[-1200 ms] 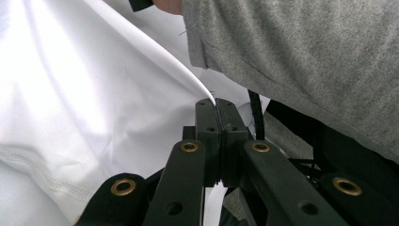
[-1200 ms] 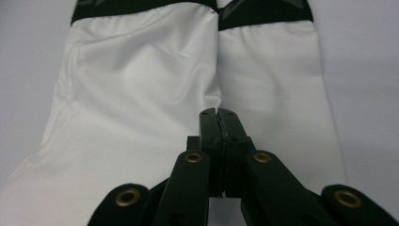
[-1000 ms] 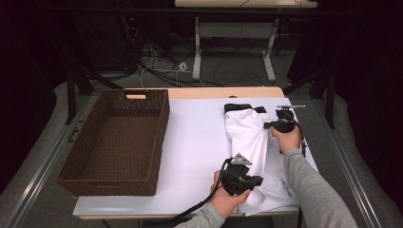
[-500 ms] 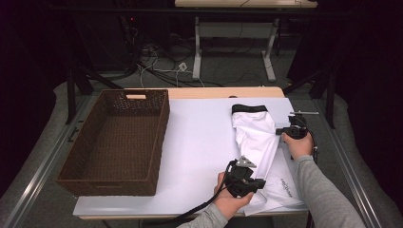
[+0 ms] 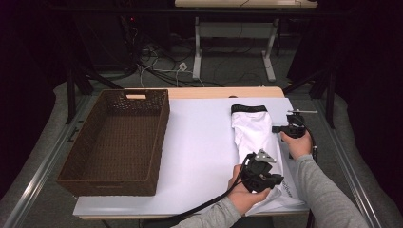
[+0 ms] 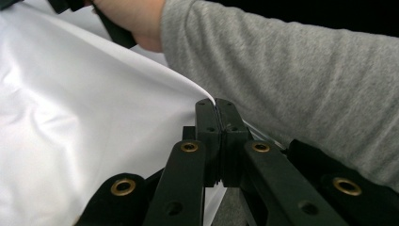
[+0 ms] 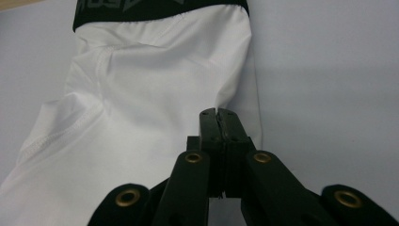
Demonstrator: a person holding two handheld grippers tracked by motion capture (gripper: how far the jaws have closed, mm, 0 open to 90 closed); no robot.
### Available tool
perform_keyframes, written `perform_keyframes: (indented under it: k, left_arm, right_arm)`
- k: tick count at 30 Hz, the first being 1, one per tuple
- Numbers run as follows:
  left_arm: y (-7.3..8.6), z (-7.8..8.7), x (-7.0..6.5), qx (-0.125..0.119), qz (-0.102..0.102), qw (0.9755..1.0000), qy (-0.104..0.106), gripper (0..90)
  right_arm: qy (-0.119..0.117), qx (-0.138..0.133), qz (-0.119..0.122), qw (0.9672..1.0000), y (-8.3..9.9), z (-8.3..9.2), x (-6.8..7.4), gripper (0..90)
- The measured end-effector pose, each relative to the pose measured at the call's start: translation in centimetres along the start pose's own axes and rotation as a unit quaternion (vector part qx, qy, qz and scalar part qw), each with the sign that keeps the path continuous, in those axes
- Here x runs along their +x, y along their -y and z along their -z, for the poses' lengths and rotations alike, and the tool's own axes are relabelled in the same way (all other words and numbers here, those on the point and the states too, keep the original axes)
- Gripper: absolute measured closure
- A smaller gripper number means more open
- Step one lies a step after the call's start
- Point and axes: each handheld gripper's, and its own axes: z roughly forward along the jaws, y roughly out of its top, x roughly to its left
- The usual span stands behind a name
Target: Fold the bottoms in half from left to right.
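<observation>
Both hands have drawn the white garment [image 5: 254, 137] toward the desk's [image 5: 199, 142] right edge; left gripper [image 6: 216, 104] and right gripper [image 7: 217, 113] pinch its edges (keeping it taut for folding).

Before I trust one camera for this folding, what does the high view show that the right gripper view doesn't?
High view: the brown wicker basket at the table's left, and the left gripper at the white garment's near end. Right gripper view: the right gripper shut, a thin fold of cloth pinched at its tips, and seam stitching. Both: the garment, its black waistband and the white table.
</observation>
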Motion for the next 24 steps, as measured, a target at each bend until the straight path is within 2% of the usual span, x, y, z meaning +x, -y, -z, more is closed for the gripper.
perform_keyframes:
  k: [4, 7, 9, 10, 11, 13, 15, 16, 18, 21, 24]
  left_arm:
    - [-0.6, -1.0, -0.4, 0.005, 0.0, 0.9999, 0.011, 90.0]
    - [-0.8, -2.1, -0.3, 0.011, 0.01, 0.9996, 0.023, 90.0]
    - [-0.8, -2.7, -0.2, 0.012, 0.011, 0.9996, 0.021, 89.6]
    - [-0.7, -2.9, 0.0, 0.011, 0.014, 0.9996, 0.022, 85.7]
    - [-0.6, -3.0, 0.1, 0.008, 0.017, 0.9996, 0.021, 78.3]
    - [-0.1, -2.6, 0.6, 0.004, 0.017, 0.9998, 0.007, 71.0]
    - [0.4, -2.1, 1.3, -0.002, 0.026, 0.9997, -0.005, 63.9]
    - [0.8, -1.6, 1.9, -0.004, 0.032, 0.9994, -0.013, 61.9]
    - [1.4, -0.9, 2.8, -0.011, 0.03, 0.999, -0.032, 57.9]
    - [2.8, 0.3, 4.4, -0.019, 0.043, 0.9971, -0.06, 53.9]
    - [4.4, 1.3, 6.1, -0.024, 0.062, 0.9939, -0.088, 50.5]
  right_arm:
    - [0.0, -0.005, 0.007, 1.0, -0.3, 0.5, 0.0, 90.0]
    - [0.002, -0.003, 0.007, 1.0, -0.4, 0.6, -0.2, 90.0]
    - [0.005, -0.002, 0.006, 1.0, -0.4, 0.6, -0.3, 90.0]
    - [0.005, -0.001, 0.008, 1.0, -0.3, 0.6, -0.5, 90.0]
    - [0.007, 0.0, 0.007, 1.0, -0.3, 0.6, -0.6, 90.0]
    - [0.014, 0.003, 0.009, 0.9999, -0.2, 0.5, -0.8, 90.0]
    - [0.016, 0.004, 0.015, 0.9998, -0.1, 0.3, -1.0, 90.0]
    - [0.021, 0.005, 0.015, 0.9997, 0.0, 0.2, -1.1, 90.0]
    - [0.024, 0.007, 0.016, 0.9995, 0.0, 0.0, -1.3, 90.0]
    - [0.028, 0.01, 0.011, 0.9995, 0.1, -0.1, -1.6, 90.0]
    - [0.032, 0.009, 0.019, 0.9992, 0.1, -0.2, -1.4, 88.3]
